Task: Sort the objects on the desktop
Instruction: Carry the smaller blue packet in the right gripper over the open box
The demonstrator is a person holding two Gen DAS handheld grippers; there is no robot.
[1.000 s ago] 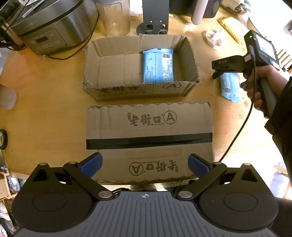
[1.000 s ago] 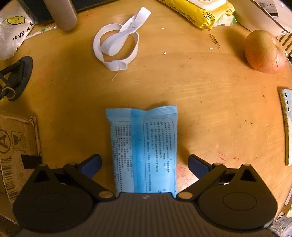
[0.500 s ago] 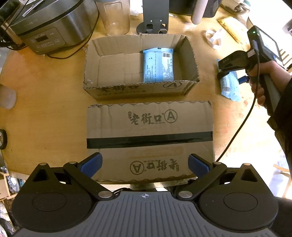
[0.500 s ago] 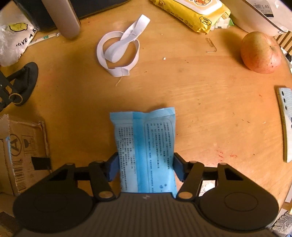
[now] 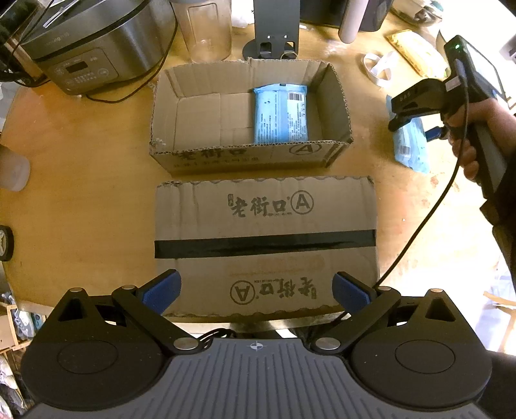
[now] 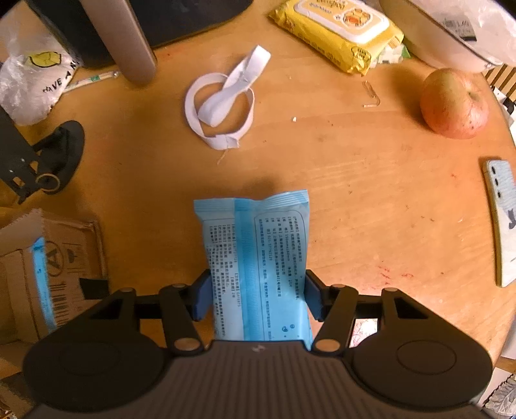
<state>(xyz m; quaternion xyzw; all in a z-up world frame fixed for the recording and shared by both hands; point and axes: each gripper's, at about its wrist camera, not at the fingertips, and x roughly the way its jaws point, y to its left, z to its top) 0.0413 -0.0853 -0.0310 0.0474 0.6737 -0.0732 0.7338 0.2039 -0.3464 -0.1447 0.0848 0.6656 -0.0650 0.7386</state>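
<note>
My right gripper [image 6: 257, 298] is shut on a blue tissue pack [image 6: 256, 258] and holds it lifted off the wooden table; the pack also shows in the left wrist view [image 5: 411, 146] under the right gripper [image 5: 409, 109]. An open cardboard box [image 5: 251, 154] stands to its left with another blue tissue pack [image 5: 280, 114] inside. My left gripper [image 5: 256, 288] is open and empty above a flat cardboard lid [image 5: 264, 225] in front of the box.
A white elastic loop [image 6: 222, 106], a yellow wipes pack [image 6: 335, 29], an apple [image 6: 453, 103], a phone [image 6: 503, 219] and a plastic bag [image 6: 32, 83] lie on the table. A rice cooker [image 5: 87, 45], a clear jar [image 5: 206, 29] and a black stand [image 5: 274, 29] stand behind the box.
My right gripper closed on the blue tissue pack, then lifted it off the table and shifted toward the box. My left gripper has not moved.
</note>
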